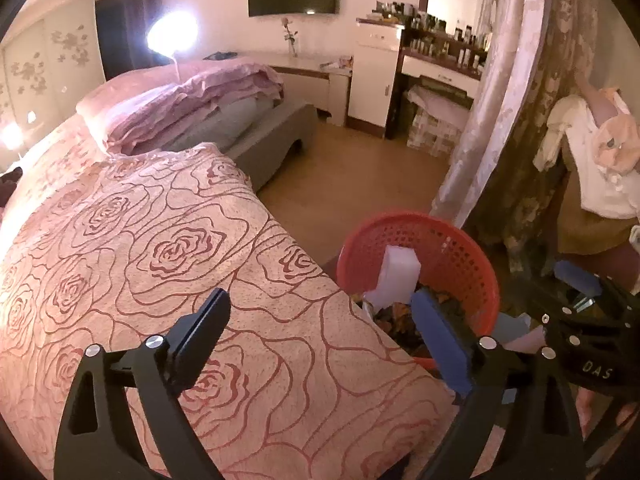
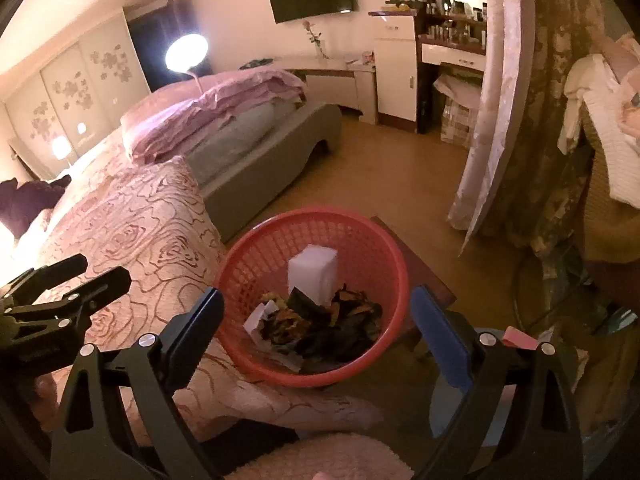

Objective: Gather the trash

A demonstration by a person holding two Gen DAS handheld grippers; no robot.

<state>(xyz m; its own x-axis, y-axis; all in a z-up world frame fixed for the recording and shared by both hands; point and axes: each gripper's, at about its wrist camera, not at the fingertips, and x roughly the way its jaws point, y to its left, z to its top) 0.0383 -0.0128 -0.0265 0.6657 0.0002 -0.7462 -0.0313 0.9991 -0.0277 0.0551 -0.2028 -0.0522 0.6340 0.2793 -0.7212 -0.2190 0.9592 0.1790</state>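
Right wrist view looks down into the red basket (image 2: 320, 236), which sits beside the bed's rose-patterned cover (image 2: 132, 220) on what seems a low dark stool; inside lie a white foam block (image 2: 312, 276), crumpled dark wrappers (image 2: 332, 328) and a scrap of white paper (image 2: 256, 320). The right gripper (image 2: 316, 316) hangs above the basket with its jaws spread wide and nothing between them. In the left wrist view the left gripper (image 1: 320, 320) is likewise spread and empty, poised over the bed edge next to the basket. All this trash looks light: the block probably soft and springy, best pinched across its narrow faces; the wrappers limp and slippery, needing a bunched fold. The perforated plastic basket likely flexes, so its rim is the safest hold.
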